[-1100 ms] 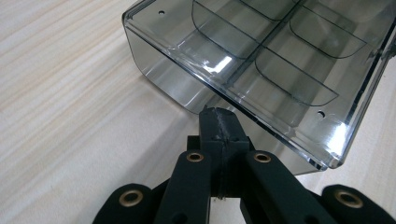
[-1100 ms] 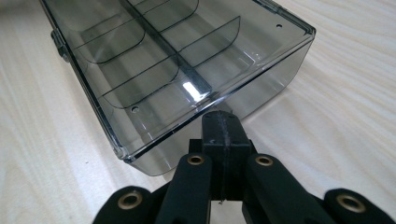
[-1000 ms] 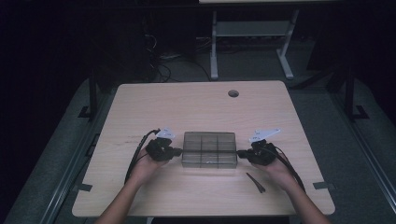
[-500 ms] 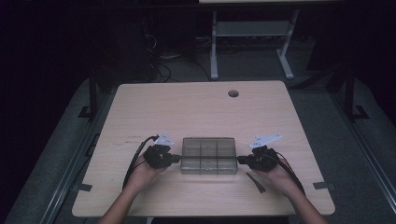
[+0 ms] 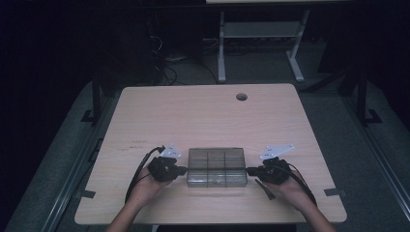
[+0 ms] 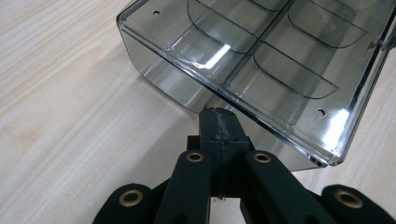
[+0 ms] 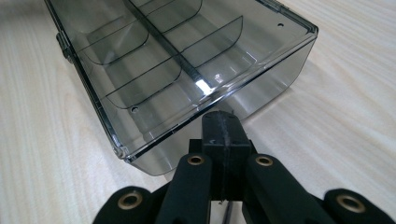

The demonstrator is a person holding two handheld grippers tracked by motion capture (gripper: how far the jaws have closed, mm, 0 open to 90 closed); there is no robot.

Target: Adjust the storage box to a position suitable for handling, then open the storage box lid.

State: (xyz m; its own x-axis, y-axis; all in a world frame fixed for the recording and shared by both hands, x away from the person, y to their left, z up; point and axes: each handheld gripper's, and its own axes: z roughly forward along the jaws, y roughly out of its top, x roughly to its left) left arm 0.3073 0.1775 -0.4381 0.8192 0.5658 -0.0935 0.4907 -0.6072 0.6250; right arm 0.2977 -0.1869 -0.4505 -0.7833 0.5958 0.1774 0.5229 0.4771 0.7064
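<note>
Clear compartment box [image 5: 217, 167] lies flat, long axis running left-right

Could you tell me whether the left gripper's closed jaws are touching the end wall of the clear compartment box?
Touching: in the left gripper view, the left gripper has its shut tips against the box's end wall, with no gap visible.

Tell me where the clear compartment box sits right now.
In the high view the box lies near the table's front edge, about mid-width, between the shut left tongs and right tongs, one at each short end.
</note>
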